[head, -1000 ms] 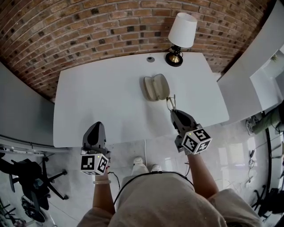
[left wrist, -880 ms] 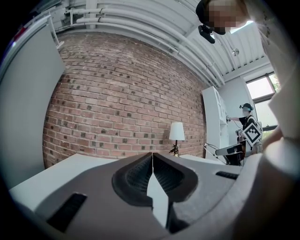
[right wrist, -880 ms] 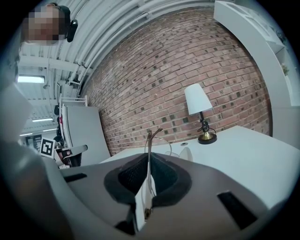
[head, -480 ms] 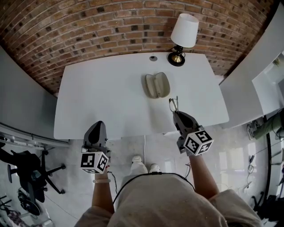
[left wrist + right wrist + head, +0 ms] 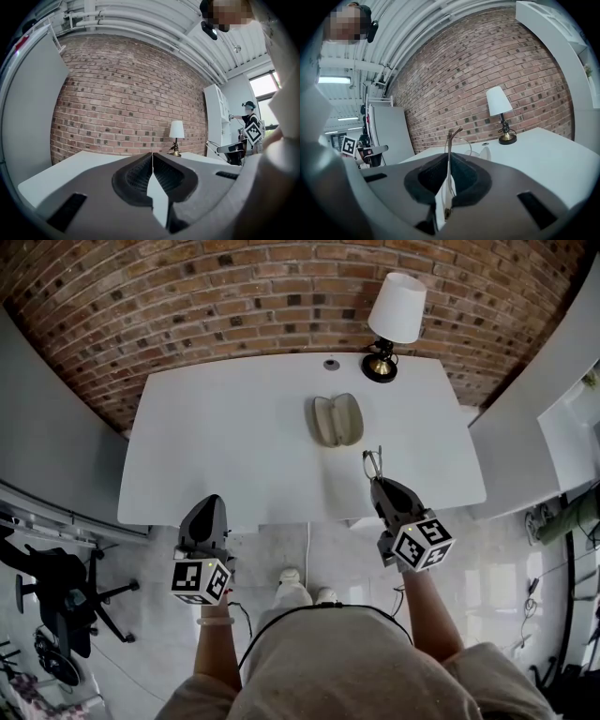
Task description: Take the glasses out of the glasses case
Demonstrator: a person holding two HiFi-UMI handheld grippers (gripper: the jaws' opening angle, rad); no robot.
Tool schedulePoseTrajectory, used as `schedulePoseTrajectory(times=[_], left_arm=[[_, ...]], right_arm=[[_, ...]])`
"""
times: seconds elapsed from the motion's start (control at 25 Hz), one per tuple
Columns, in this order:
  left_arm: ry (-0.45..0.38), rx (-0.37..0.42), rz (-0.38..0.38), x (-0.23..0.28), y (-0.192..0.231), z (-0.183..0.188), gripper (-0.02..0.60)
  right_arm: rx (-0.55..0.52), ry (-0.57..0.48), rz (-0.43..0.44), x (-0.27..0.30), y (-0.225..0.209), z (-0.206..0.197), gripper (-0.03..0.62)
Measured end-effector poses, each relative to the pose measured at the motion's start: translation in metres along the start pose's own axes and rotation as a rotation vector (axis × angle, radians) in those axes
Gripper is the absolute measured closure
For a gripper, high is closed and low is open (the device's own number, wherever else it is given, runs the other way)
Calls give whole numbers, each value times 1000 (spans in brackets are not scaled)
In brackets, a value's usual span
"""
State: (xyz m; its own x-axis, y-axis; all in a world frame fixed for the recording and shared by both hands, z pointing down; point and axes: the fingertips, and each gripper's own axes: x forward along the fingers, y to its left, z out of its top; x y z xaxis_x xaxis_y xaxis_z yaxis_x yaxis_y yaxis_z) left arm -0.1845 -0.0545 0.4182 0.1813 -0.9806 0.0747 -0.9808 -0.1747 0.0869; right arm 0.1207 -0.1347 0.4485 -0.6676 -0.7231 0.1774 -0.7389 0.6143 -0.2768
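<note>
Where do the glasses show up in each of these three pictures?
Head view: glasses right of centre, held by the right gripper, just below and right of the open case.
Left gripper view: too small to make out.
Right gripper view: glasses at centre, pinched between the jaws, sticking up.
Shared landmark: the white-shaded lamp on the table.

Looks like a loft-style office: bare brick wall, white table with a lamp, a black office chair, exposed pipes overhead, white shelving.
</note>
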Motion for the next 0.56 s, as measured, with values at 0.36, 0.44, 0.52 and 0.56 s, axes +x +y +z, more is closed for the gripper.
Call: schedulePoseTrajectory(times=[0.36, 0.44, 0.52, 0.56], left_arm=[[5, 0, 2, 0, -3, 0, 574], [6, -1, 2, 1, -4, -1, 574], [6, -2, 1, 2, -5, -1, 574], [7, -2, 1, 3, -5, -1, 574]], right_arm=[[12, -7, 9, -1, 1, 0, 575], [14, -6, 8, -1, 1, 0, 574], [16, -7, 8, -1, 0, -1, 574], [18, -8, 8, -1, -1, -1, 575]])
